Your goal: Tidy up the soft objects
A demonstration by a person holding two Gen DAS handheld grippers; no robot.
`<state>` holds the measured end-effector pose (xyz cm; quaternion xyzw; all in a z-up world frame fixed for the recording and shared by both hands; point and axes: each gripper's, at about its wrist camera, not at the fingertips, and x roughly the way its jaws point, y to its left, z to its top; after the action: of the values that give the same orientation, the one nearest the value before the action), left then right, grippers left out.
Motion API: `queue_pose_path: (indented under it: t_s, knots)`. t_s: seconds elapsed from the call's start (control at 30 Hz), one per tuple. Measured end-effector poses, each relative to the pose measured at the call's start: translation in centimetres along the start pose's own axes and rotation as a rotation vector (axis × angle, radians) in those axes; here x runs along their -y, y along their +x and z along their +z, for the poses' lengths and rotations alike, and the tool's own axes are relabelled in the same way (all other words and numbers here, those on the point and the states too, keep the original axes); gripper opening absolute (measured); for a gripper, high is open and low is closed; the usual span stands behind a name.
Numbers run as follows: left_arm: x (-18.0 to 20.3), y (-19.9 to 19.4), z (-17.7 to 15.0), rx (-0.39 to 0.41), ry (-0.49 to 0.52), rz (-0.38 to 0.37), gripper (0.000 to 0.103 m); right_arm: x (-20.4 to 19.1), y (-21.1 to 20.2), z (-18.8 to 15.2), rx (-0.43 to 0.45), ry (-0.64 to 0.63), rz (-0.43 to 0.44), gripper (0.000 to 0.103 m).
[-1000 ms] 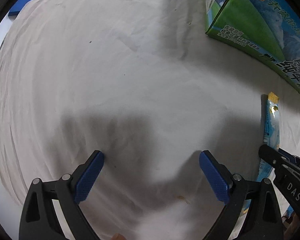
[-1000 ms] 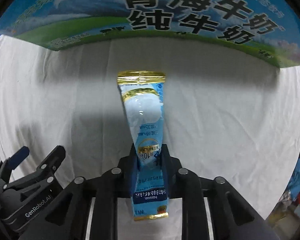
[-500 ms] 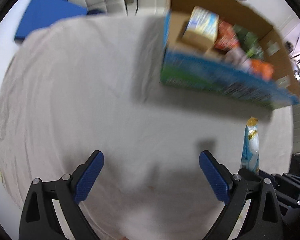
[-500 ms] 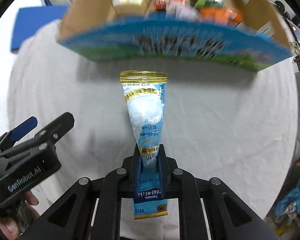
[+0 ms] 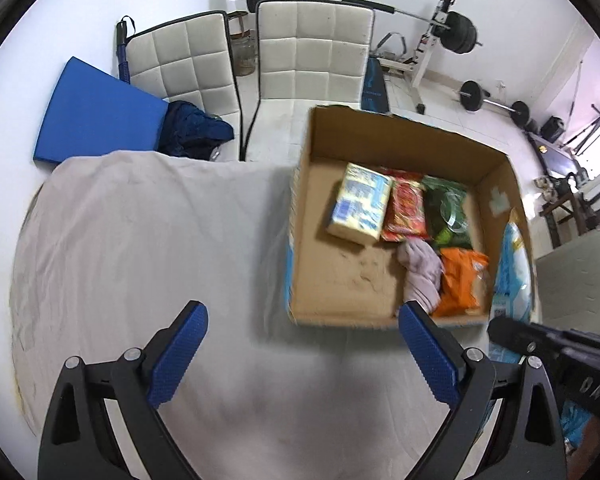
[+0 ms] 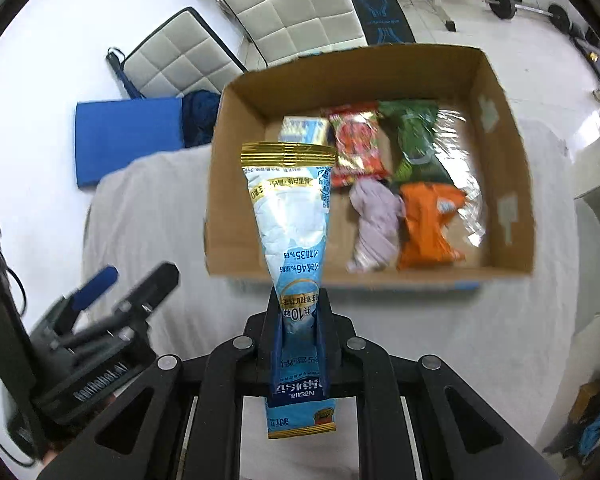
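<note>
Blue-and-white pouch [image 6: 290, 232] with a gold sealed top sits pinched at its narrow lower end in the right tool [image 6: 299, 344], standing straight out ahead of it, print upside down, gold-edged tail poking out behind the pads. Beyond its tip, the open cardboard box [image 6: 500, 152] on the white-draped surface. Inside, ahead and to the right of the tool: a yellow-and-blue pack [image 6: 302, 128] at the far left, partly hidden by the pouch; a red packet [image 6: 356, 144] beside it; a green bag [image 6: 414, 144] next; a crumpled lilac cloth [image 6: 374, 224] nearer; an orange bag [image 6: 428, 228] touching the cloth's right side.
</note>
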<state>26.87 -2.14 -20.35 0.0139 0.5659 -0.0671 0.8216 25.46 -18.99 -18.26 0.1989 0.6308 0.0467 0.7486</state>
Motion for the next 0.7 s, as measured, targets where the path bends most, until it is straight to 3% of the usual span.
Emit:
queue_pose_path:
  t_s: [0.3, 0.43, 0.57, 0.6, 0.63, 0.7]
  knots:
    - [-1.3, 4.2, 2.9, -0.059, -0.020, 0.014, 0.098, -0.8, 5.3, 6.7, -0.019, 0.042, -0.035, 0.015]
    - [-1.4, 5.5, 3.5, -0.074, -0.020, 0.035, 0.098, -0.2, 8.2, 8.2, -0.095, 0.075, -0.014, 0.018]
    - [-1.2, 5.6, 3.6, -0.079, -0.023, 0.033, 0.098, 1.0, 9.1, 8.0, -0.106, 0.092, -0.027, 0.028]
    - [-1.2, 5.6, 3.6, -0.077, -0.021, 0.030, 0.098, 1.5, 9.1, 7.9, -0.103, 0.095, -0.028, 0.038]
    - [-1.1, 5.7, 3.7, -0.076, -0.020, 0.029, 0.098, 1.8, 9.0, 7.8, -0.103, 0.100, -0.023, 0.041]
    - [-0.6, 5.6, 3.7, -0.076, -0.011, 0.027, 0.098, 2.6, 8.6, 7.5, -0.100, 0.102, -0.033, 0.041]
